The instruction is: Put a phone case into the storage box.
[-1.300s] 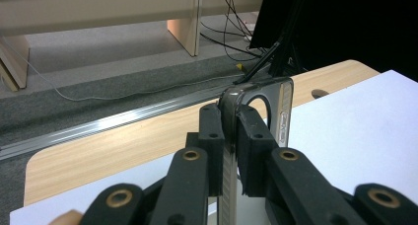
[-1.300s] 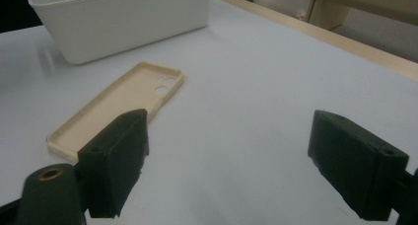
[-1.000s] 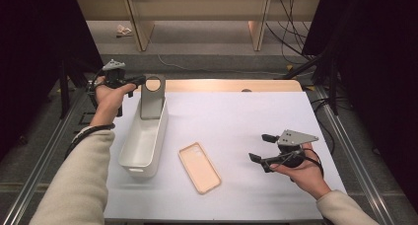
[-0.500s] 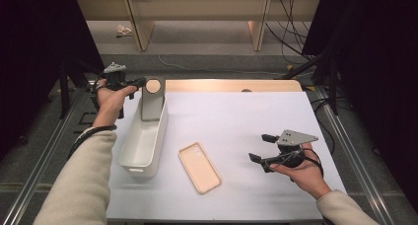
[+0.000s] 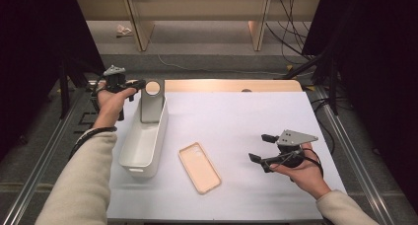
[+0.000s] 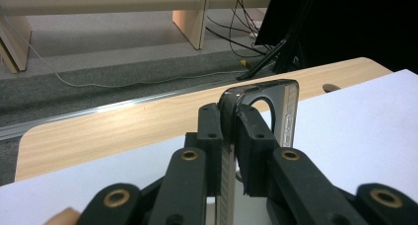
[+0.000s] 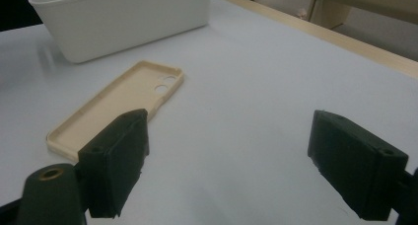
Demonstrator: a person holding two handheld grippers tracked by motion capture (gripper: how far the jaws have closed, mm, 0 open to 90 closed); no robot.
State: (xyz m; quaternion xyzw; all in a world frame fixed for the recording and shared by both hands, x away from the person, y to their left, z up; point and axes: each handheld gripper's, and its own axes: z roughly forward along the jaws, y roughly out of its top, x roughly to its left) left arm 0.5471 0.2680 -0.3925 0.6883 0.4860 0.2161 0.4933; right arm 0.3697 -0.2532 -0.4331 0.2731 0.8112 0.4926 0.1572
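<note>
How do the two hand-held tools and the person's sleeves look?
Both tools, left tool and right tool, are black, with blocky jaws and brass-coloured rivets. Each carries a grey three-cornered plate. The sleeves are beige.

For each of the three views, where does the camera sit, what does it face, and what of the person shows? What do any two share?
High view: above the person's side, looking forward and down on the table; both forearms, left gripper, right gripper.
Left gripper view: rides the left gripper, facing the table's far edge; jaws clamp a phone.
Right gripper view: rides the right gripper, facing the phone case and white bin; jaws apart.
Shared: high and right gripper views show phone case and white bin.
</note>
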